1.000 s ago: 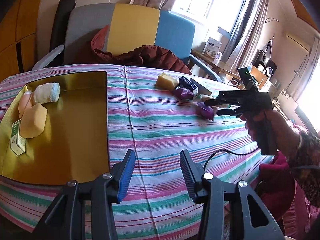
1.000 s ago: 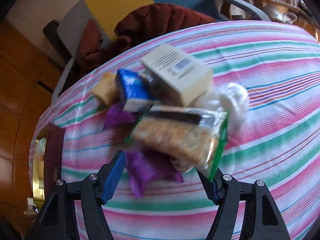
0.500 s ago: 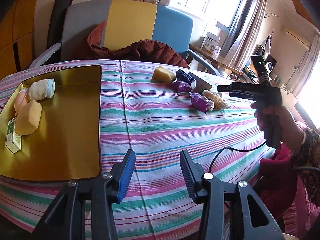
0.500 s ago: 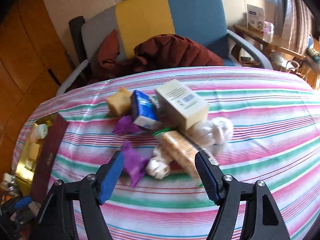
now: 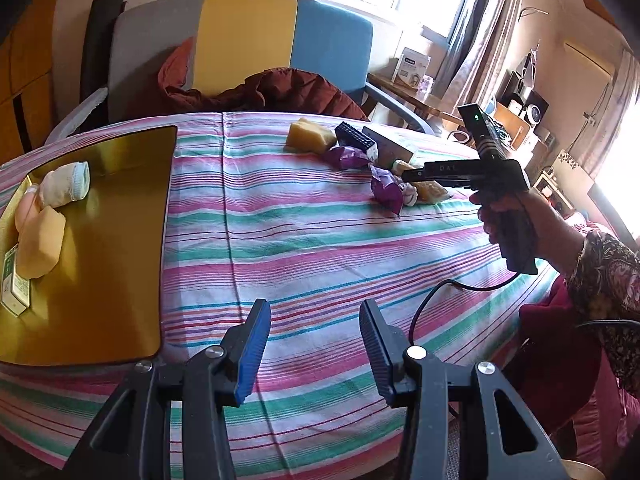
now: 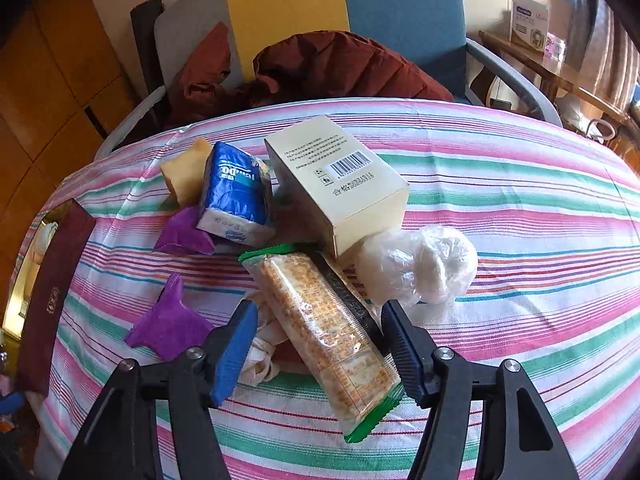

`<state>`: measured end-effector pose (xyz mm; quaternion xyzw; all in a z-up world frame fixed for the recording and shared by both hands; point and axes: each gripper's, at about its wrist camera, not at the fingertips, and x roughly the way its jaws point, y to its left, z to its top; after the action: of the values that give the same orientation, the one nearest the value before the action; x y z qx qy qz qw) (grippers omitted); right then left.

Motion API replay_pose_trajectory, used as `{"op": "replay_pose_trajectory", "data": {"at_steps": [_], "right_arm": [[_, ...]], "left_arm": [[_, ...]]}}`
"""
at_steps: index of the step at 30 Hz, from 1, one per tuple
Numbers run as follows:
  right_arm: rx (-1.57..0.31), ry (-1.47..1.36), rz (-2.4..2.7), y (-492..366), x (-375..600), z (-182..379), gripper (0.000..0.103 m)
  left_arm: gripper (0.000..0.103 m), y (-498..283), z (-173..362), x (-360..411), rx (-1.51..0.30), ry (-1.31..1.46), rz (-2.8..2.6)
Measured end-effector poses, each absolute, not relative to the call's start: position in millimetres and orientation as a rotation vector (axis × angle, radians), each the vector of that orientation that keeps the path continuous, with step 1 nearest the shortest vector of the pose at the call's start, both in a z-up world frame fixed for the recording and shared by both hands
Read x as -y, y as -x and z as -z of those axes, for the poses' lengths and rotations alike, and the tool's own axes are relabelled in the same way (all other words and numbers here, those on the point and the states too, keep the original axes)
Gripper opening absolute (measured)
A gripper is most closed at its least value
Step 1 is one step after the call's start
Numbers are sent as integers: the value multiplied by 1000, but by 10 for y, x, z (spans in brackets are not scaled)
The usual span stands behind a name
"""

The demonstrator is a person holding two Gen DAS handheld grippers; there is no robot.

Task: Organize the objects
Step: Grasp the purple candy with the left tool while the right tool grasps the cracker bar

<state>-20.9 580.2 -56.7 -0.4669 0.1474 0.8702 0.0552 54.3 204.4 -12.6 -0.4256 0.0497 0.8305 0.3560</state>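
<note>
A pile of objects lies on the striped tablecloth: a cracker packet, a cream box, a blue tissue pack, a yellow sponge, purple wrappers, a white plastic-wrapped bundle and a knotted white cloth. My right gripper is open, its fingers on either side of the cracker packet. It also shows in the left wrist view, over the pile. My left gripper is open and empty above the near table edge. A gold tray holds a rolled sock, sponges and a small box.
A grey, yellow and blue chair with a maroon jacket stands behind the table. A black cable trails from the right gripper handle. The tray's dark red side shows at the left of the right wrist view.
My right gripper drew back from the pile, then came in again low, and now straddles the cracker packet. My left gripper stayed in place, open.
</note>
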Motion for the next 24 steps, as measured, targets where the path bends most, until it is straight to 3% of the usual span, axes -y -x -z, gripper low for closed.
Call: {"op": "replay_pose_trajectory", "data": {"at_steps": [2, 9, 18, 24], "right_arm": [[-563, 1435, -2614, 202, -5885, 617, 66], [-787, 1483, -2582, 96, -5940, 602, 42], [-486, 1514, -2406, -87, -5959, 524, 41], [-492, 1547, -2437, -23, -5915, 582, 46]], "left_arm": [[46, -531, 137, -2097, -137, 1105, -2135], [47, -508, 157, -2291, -170, 1115, -2106], [47, -396, 142, -2550, -176, 1131, -2082], [46, -346, 127, -2776, -191, 1123, -2066]]}}
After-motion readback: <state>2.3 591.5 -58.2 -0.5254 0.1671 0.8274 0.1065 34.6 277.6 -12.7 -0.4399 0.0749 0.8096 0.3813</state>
